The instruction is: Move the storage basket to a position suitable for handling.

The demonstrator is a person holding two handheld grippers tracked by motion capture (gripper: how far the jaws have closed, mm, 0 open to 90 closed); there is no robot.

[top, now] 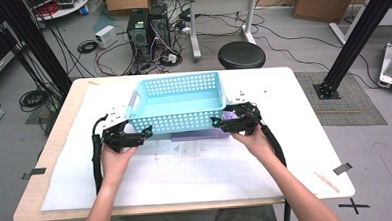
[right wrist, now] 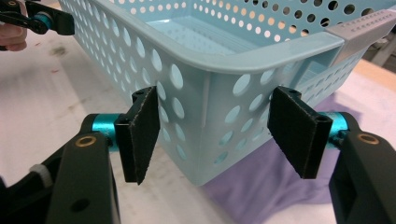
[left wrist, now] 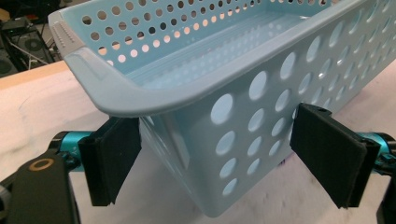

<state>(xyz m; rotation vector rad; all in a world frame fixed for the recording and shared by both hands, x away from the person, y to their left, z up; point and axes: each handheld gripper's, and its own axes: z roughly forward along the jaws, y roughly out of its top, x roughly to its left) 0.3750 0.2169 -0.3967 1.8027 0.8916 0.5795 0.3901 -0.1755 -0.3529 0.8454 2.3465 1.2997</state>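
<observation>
Pale blue perforated basket [top: 176,102], table [top: 305,135]: left tongs [left wrist: 219,158] and right tongs [right wrist: 212,137] released, each straddling a near corner.

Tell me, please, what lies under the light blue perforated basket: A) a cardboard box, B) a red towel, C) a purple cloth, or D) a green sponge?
C: a purple cloth spreads out from beneath the near corner of the basket, seen in the right gripper view.
</observation>
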